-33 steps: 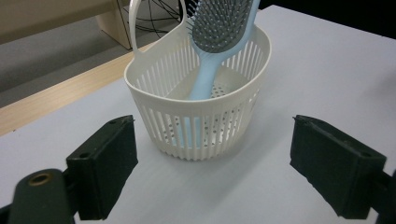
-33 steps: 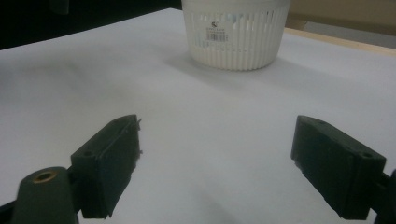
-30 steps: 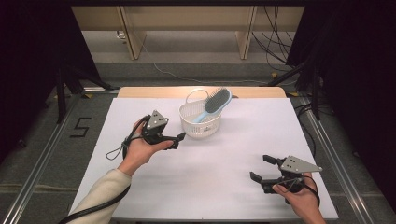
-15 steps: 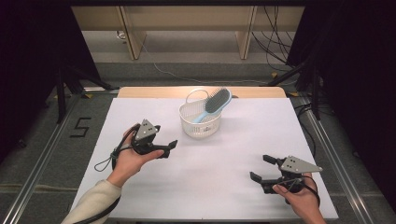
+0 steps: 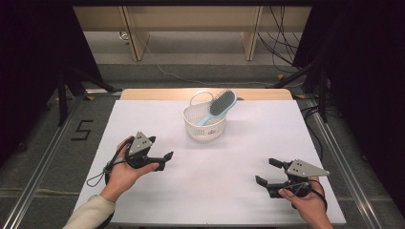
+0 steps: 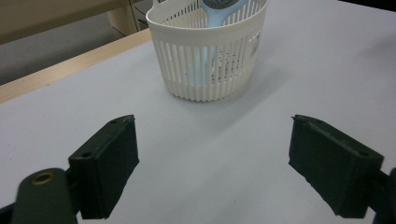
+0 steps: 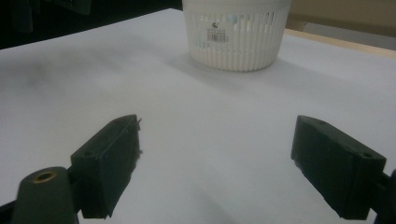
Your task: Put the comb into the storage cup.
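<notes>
The left gripper (image 5: 160, 160) is held at lower left of the high view, jaws spread wide with nothing between them. The right gripper (image 5: 267, 172), at lower right, is likewise spread and empty. A hairbrush (image 5: 218, 107) is stood tilted in the white basket (image 5: 204, 126) at upper centre, well apart from both.

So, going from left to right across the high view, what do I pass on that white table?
Left tongs → white slatted basket with the blue hairbrush standing in it → right tongs.
</notes>
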A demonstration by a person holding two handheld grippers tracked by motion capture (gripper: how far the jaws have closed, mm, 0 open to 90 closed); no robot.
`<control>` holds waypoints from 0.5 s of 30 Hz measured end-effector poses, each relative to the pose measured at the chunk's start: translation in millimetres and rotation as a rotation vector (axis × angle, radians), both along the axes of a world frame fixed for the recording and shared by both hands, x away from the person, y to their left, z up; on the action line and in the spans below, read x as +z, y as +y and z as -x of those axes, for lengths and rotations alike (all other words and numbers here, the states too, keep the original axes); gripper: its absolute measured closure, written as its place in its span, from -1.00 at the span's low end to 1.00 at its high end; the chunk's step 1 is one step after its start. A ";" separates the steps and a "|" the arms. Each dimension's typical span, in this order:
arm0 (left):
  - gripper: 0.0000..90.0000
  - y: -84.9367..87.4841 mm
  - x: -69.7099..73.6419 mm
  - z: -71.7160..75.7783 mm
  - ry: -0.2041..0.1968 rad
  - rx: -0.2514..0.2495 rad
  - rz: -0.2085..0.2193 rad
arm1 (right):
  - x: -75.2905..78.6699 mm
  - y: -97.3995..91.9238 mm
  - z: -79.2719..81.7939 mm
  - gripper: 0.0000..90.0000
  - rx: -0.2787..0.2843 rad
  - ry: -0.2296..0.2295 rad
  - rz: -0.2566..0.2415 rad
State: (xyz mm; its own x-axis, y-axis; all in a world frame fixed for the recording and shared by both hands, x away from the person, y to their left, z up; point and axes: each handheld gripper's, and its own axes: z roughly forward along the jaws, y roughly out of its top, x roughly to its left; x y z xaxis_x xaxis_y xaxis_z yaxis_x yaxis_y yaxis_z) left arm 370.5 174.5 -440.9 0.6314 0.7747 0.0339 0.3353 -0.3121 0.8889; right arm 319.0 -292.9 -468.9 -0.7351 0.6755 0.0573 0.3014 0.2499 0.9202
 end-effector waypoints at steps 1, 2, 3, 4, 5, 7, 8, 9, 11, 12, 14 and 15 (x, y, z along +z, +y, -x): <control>-0.66 1.1 -1.9 1.3 -0.001 0.000 -0.007 | 0.2 -0.2 0.2 -0.64 -0.002 0.001 0.002; -0.66 2.2 -3.7 2.6 -0.001 0.001 -0.008 | 0.1 -0.3 0.0 -0.64 -0.001 0.000 0.001; -0.66 3.4 -5.4 3.9 0.005 -0.001 -0.002 | 0.2 -0.3 0.1 -0.64 -0.002 0.000 0.000; -0.66 5.2 -6.4 5.3 0.002 0.003 -0.005 | 0.2 -0.3 0.1 -0.64 -0.002 -0.001 0.000; -0.66 7.1 -7.4 6.5 0.003 0.004 -0.006 | 0.2 -0.4 0.1 -0.64 -0.002 -0.002 0.002; -0.66 9.5 -9.1 8.7 0.008 0.005 0.002 | 0.1 -0.1 -0.1 -0.64 0.000 0.000 0.000; -0.66 11.6 -9.9 10.5 0.006 0.006 0.002 | 0.0 0.0 -0.1 -0.64 0.000 0.001 -0.001; -0.66 12.9 -10.0 11.5 0.000 0.010 -0.002 | 0.0 0.0 0.0 -0.64 0.000 0.001 -0.001; -0.66 14.7 -11.4 13.7 0.001 0.009 0.004 | 0.4 -0.1 0.2 -0.64 -0.002 0.000 0.001; -0.66 15.9 -11.9 14.7 -0.002 0.007 0.001 | 0.4 -0.1 0.2 -0.64 -0.002 0.000 0.001; -0.67 18.0 -13.4 16.9 -0.008 0.007 -0.005 | 0.2 0.1 0.2 -0.64 -0.001 0.001 0.002; -0.67 19.7 -14.4 18.5 -0.010 0.007 -0.009 | 0.3 0.1 0.3 -0.64 -0.001 0.001 0.002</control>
State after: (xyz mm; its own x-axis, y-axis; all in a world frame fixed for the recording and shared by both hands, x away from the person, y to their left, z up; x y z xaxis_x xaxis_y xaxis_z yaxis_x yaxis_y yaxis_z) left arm 352.0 194.3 -455.3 0.6258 0.7786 0.0469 0.3283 -0.3175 0.8896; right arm 318.7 -292.8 -468.6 -0.7345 0.6762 0.0565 0.3024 0.2516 0.9194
